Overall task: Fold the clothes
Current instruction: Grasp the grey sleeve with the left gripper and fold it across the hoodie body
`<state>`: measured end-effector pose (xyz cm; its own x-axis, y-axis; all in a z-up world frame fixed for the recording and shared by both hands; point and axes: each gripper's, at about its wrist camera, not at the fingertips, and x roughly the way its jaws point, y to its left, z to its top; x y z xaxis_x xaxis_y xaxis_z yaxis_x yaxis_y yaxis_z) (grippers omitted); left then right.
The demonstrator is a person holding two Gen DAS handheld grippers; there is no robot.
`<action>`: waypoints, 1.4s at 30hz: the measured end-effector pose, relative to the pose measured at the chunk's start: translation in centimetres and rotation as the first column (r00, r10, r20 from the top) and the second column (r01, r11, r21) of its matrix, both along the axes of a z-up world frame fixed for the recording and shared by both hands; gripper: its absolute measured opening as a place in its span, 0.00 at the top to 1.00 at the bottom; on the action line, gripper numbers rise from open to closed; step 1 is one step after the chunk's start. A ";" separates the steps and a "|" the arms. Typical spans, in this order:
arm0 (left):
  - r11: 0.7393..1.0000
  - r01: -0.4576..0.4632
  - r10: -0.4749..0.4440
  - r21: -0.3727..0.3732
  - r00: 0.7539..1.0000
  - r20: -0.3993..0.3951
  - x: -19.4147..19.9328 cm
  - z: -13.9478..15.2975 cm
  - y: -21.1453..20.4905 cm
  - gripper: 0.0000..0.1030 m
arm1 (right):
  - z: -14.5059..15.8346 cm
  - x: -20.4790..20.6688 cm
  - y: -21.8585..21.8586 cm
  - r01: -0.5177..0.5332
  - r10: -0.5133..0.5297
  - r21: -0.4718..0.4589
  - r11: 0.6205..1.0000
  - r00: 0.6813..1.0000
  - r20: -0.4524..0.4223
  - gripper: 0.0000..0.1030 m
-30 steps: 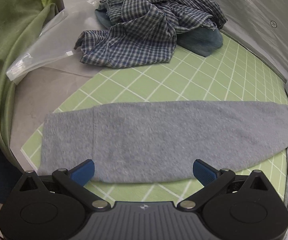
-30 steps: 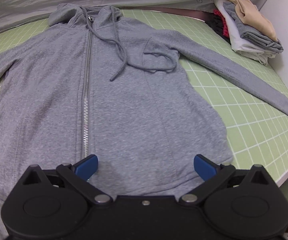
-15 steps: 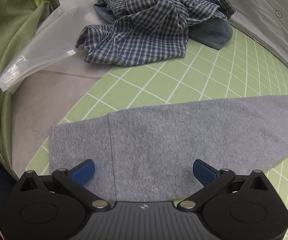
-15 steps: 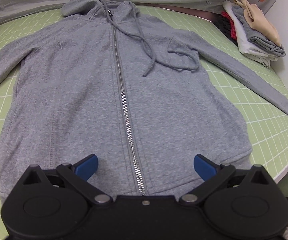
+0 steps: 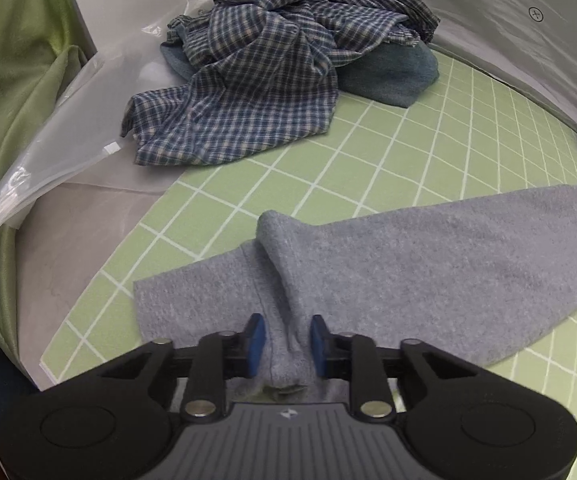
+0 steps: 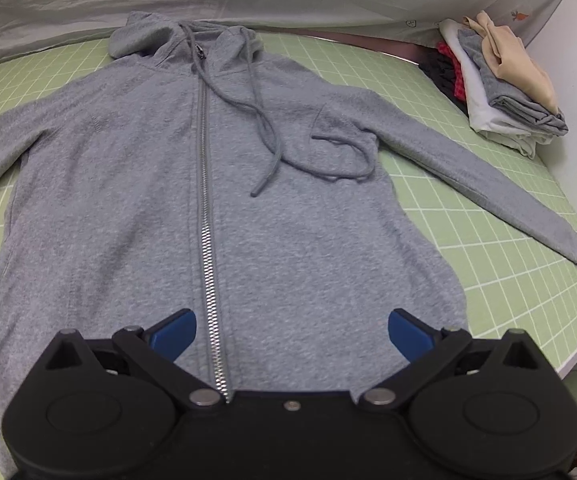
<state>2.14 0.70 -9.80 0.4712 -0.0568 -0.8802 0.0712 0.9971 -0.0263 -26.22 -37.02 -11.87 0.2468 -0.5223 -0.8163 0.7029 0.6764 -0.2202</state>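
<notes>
A grey zip hoodie (image 6: 288,220) lies flat, front up, on the green grid mat (image 6: 508,280), with its sleeves spread out. In the left wrist view its left sleeve (image 5: 428,276) crosses the mat. My left gripper (image 5: 284,340) is closing its jaws near the cuff, and a raised ridge of sleeve fabric is pinched between the blue pads. My right gripper (image 6: 292,330) hovers open over the hoodie's hem, just right of the zipper (image 6: 206,220), with nothing between its fingers.
A crumpled plaid shirt (image 5: 264,92) lies on a blue garment (image 5: 392,76) at the mat's far left end, beside a clear plastic bag (image 5: 60,160) and a green cloth (image 5: 8,100). A stack of folded clothes (image 6: 504,92) sits at the far right. The table edge (image 6: 568,356) runs close on the right.
My left jaws went from wide open to nearly together on the sleeve near its cuff, and the fabric rose into a ridge. The right gripper stayed open and shifted slightly over the hem.
</notes>
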 end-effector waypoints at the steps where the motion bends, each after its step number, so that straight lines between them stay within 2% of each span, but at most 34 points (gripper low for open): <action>1: 1.000 -0.001 0.001 -0.019 1.000 -0.002 0.1 0.3 -0.6 0.79 | 0.1 -0.4 -0.6 0.004 -0.004 0.002 1.000 1.000 0.008 0.00; 6: 0.995 0.039 -0.037 -0.096 0.999 0.023 0.0 2.0 -5.0 0.81 | 0.1 -2.3 -3.9 0.043 -0.044 0.015 0.999 0.998 0.035 0.00; 12: 0.970 0.156 -0.147 -0.185 0.987 0.063 -0.8 4.3 -13.5 0.81 | 0.2 -4.8 -8.6 0.091 -0.092 0.025 0.996 0.994 0.062 0.00; 15: 0.939 0.221 -0.206 -0.264 0.975 0.084 -0.9 5.4 -18.7 0.81 | 0.4 -5.9 -11.1 0.110 -0.111 0.017 0.994 0.991 0.074 0.00; 17: 0.906 0.274 -0.253 -0.322 0.962 0.105 -1.1 6.0 -22.6 0.81 | 0.5 -6.7 -13.1 0.136 -0.136 0.010 0.991 0.987 0.082 0.00; 19: 0.867 0.350 -0.323 -0.356 0.937 0.133 -1.7 6.8 -26.8 0.80 | 0.5 -7.2 -15.3 0.179 -0.179 0.008 0.984 0.980 0.091 0.00; 20: 0.844 0.392 -0.363 -0.366 0.920 0.149 -2.1 7.2 -28.9 0.74 | 0.5 -7.4 -16.5 0.205 -0.206 0.012 0.979 0.974 0.098 0.00; 22: 0.803 0.470 -0.436 -0.367 0.883 0.176 -2.8 7.8 -32.1 0.49 | 0.5 -7.5 -18.4 0.245 -0.245 0.014 0.970 0.962 0.123 0.00; 23: 0.795 0.493 -0.456 -0.354 0.870 0.188 -3.1 7.8 -33.0 0.30 | 0.5 -7.3 -19.4 0.262 -0.261 0.014 0.965 0.956 0.137 0.00; 24: 0.802 0.492 -0.450 -0.338 0.871 0.198 -3.1 7.9 -33.3 0.21 | 0.5 -6.9 -20.3 0.276 -0.275 0.014 0.961 0.950 0.151 0.00; 26: 0.821 0.483 -0.436 -0.304 0.875 0.210 -3.0 8.1 -33.6 0.19 | 0.5 -5.8 -21.9 0.295 -0.293 0.018 0.955 0.940 0.174 0.00; 28: 0.866 0.427 -0.391 -0.261 0.902 0.180 -2.5 7.0 -32.1 0.16 | 0.5 -4.4 -22.9 0.284 -0.284 0.023 0.958 0.942 0.181 0.00; 31: 0.938 0.298 -0.286 -0.177 0.954 0.089 -1.6 4.7 -28.7 0.15 | 0.8 -1.9 -22.1 0.191 -0.189 0.007 0.982 0.966 0.175 0.00; 33: 0.967 0.218 -0.216 -0.134 0.976 0.025 -1.2 2.8 -26.3 0.15 | 0.9 -0.1 -20.7 0.103 -0.101 -0.002 0.995 0.980 0.172 0.00; 37: 0.990 0.102 -0.110 -0.100 0.991 -0.082 -0.3 0.2 -22.0 0.15 | 0.6 3.5 -17.1 -0.068 0.067 0.000 0.998 0.984 0.168 0.00; 42: 0.993 0.075 -0.088 -0.090 0.986 -0.142 0.2 -1.3 -19.2 0.14 | 0.1 7.8 -12.6 -0.224 0.218 0.017 0.974 0.960 0.174 0.00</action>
